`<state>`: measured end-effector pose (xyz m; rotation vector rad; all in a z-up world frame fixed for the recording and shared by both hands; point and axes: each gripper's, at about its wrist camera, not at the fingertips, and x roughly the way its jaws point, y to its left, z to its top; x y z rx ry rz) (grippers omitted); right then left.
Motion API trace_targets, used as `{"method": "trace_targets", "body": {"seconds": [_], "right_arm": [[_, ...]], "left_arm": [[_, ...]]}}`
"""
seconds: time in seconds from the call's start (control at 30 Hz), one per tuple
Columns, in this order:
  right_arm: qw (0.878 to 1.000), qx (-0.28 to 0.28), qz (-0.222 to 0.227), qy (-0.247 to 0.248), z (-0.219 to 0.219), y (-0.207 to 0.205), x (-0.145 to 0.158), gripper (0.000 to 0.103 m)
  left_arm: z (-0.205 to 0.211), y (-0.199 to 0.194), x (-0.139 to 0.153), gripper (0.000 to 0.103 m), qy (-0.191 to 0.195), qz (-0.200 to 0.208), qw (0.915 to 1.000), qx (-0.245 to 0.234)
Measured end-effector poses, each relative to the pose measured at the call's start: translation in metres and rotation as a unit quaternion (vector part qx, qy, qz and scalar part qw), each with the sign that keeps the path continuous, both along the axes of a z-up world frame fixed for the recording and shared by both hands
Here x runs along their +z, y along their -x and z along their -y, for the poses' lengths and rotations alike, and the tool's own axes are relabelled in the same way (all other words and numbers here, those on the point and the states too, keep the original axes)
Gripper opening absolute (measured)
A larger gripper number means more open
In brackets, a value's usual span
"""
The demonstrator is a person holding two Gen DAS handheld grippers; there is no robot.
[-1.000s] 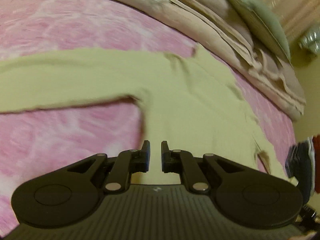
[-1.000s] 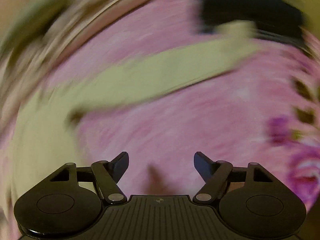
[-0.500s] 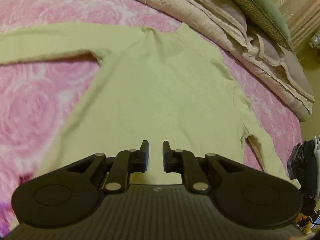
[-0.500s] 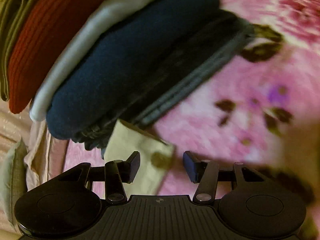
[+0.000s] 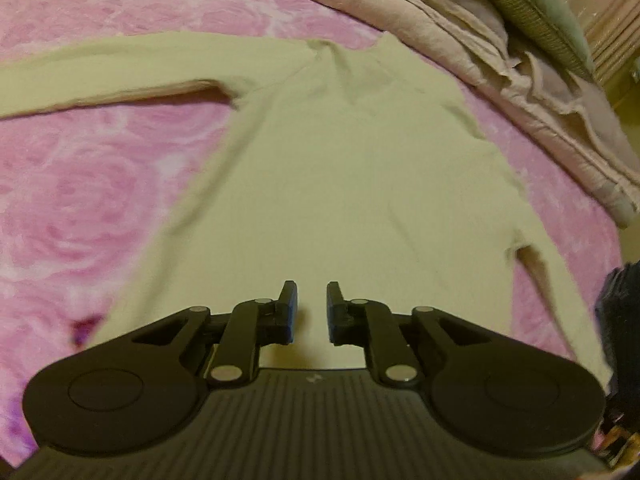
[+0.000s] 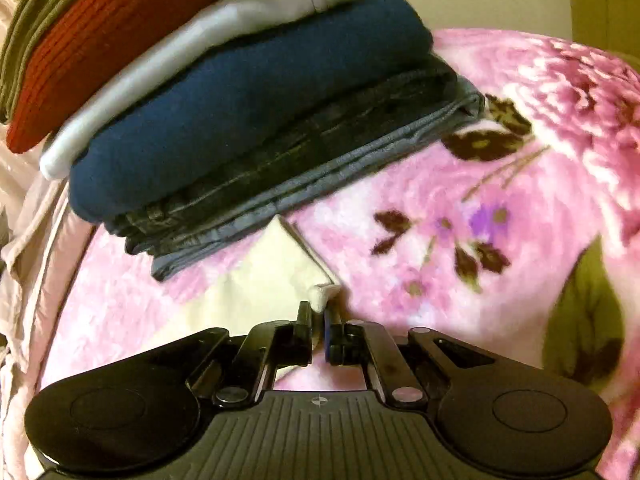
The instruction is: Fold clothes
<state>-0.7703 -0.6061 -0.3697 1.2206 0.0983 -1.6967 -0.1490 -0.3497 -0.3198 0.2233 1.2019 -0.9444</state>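
A pale yellow long-sleeved shirt (image 5: 340, 184) lies spread flat on a pink floral blanket (image 5: 80, 208), one sleeve stretched out to the left and the other running down the right side. My left gripper (image 5: 312, 300) hovers over the shirt's lower body. Its jaws stand a narrow gap apart and are opening, with nothing pinched between them. In the right wrist view the end of the shirt's sleeve (image 6: 272, 276) lies beside a clothes stack. My right gripper (image 6: 318, 314) is closing on the sleeve's cuff corner (image 6: 323, 294), which bunches up between the pads.
A stack of folded clothes (image 6: 240, 100) in grey, navy, white, red and olive sits on the blanket just beyond the cuff; its dark edge (image 5: 618, 312) shows in the left wrist view too. A beige duvet (image 5: 500, 64) and a green pillow (image 5: 532, 4) line the far side.
The left gripper slid sideways until the shirt's body lay centred under it, and its jaws widened slightly. The right gripper swung over to the sleeve end by the stack and closed from wide onto the cuff.
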Motion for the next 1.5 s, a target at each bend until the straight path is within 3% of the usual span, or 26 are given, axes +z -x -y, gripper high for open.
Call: {"method": "trace_targets", "body": {"seconds": [0.07, 0.1, 0.13, 0.2, 0.27, 0.4, 0.5, 0.57, 0.7, 0.77, 0.8, 0.9, 0.97, 1.03, 1.1, 1.17, 1.2, 1.23, 1.27, 1.3, 1.37, 1.43, 1.5], "right_arm": [[1.000, 0.007, -0.010, 0.000, -0.005, -0.008, 0.013, 0.049], [1.000, 0.014, -0.019, 0.005, -0.009, -0.011, 0.021, 0.077], [0.999, 0.025, -0.033, 0.014, -0.016, -0.018, 0.030, 0.079], [0.995, 0.091, -0.025, 0.014, -0.033, -0.038, 0.043, 0.079], [0.987, 0.161, 0.018, 0.003, -0.056, -0.064, 0.051, 0.078], [0.947, 0.297, 0.114, -0.045, -0.114, -0.134, 0.046, 0.077], [0.918, 0.353, 0.154, -0.098, -0.161, -0.180, 0.027, 0.067], [0.914, 0.349, 0.170, -0.122, -0.181, -0.195, 0.009, 0.067], [0.918, 0.334, 0.164, -0.134, -0.201, -0.212, -0.008, 0.066], [0.920, 0.333, 0.160, -0.134, -0.202, -0.216, -0.012, 0.038], [0.918, 0.330, 0.167, -0.143, -0.199, -0.217, -0.018, 0.013], [0.913, 0.356, 0.145, -0.137, -0.197, -0.228, -0.009, 0.004], [0.913, 0.365, 0.134, -0.126, -0.194, -0.230, 0.005, 0.004], [0.916, 0.358, 0.125, -0.128, -0.197, -0.225, 0.015, 0.004], [0.918, 0.350, 0.108, -0.150, -0.197, -0.224, 0.009, 0.004], [0.917, 0.350, 0.074, -0.176, -0.198, -0.230, 0.000, 0.005], [0.915, 0.354, 0.053, -0.186, -0.198, -0.235, -0.004, 0.016], [0.912, 0.360, 0.027, -0.194, -0.199, -0.240, -0.005, 0.039], [0.911, 0.365, -0.005, -0.191, -0.200, -0.245, -0.001, 0.048], [0.911, 0.367, -0.036, -0.182, -0.202, -0.247, 0.007, 0.063], [0.910, 0.372, -0.096, -0.157, -0.205, -0.252, 0.023, 0.065], [0.904, 0.384, -0.147, -0.114, -0.207, -0.260, 0.040, 0.065], [0.895, 0.410, -0.167, -0.054, -0.207, -0.274, 0.053, 0.065]], "left_arm": [[-0.017, -0.015, 0.003, 0.019, 0.000, 0.004, 1.0000, -0.006], [-0.027, -0.026, 0.006, 0.019, 0.000, 0.008, 1.0000, -0.005], [-0.038, -0.036, 0.008, 0.020, 0.000, 0.012, 0.9999, -0.003], [-0.061, -0.057, 0.012, 0.021, 0.002, 0.013, 0.9999, 0.002], [-0.087, -0.077, 0.014, 0.022, 0.002, 0.008, 0.9999, 0.011], [-0.130, -0.107, 0.004, 0.024, 0.004, -0.052, 0.9985, 0.014], [-0.157, -0.115, -0.015, 0.025, 0.010, -0.125, 0.9920, 0.015], [-0.172, -0.117, -0.031, 0.025, 0.014, -0.173, 0.9846, 0.020], [-0.187, -0.111, -0.056, 0.025, 0.025, -0.214, 0.9765, 0.000], [-0.187, -0.106, -0.065, 0.023, 0.035, -0.220, 0.9749, -0.009], [-0.185, -0.104, -0.066, 0.007, 0.037, -0.221, 0.9743, -0.019], [-0.182, -0.101, -0.054, 0.002, 0.054, -0.217, 0.9731, -0.056], [-0.188, -0.103, -0.029, 0.002, 0.096, -0.239, 0.9639, -0.067], [-0.198, -0.108, -0.016, 0.002, 0.100, -0.236, 0.9650, -0.056], [-0.202, -0.111, -0.025, 0.003, 0.070, -0.217, 0.9730, -0.034], [-0.199, -0.111, -0.048, 0.003, 0.008, -0.195, 0.9808, -0.006], [-0.196, -0.110, -0.055, 0.013, -0.015, -0.184, 0.9828, -0.001], [-0.192, -0.109, -0.057, 0.013, -0.028, -0.174, 0.9844, -0.002], [-0.191, -0.107, -0.052, 0.013, -0.030, -0.163, 0.9861, -0.008], [-0.189, -0.104, -0.044, 0.014, -0.035, -0.144, 0.9887, -0.018], [-0.185, -0.099, -0.021, 0.014, -0.049, -0.075, 0.9950, -0.043], [-0.180, -0.096, 0.002, 0.014, -0.027, -0.027, 0.9981, -0.048], [-0.161, -0.087, 0.016, 0.014, 0.006, 0.004, 0.9977, -0.067]]}}
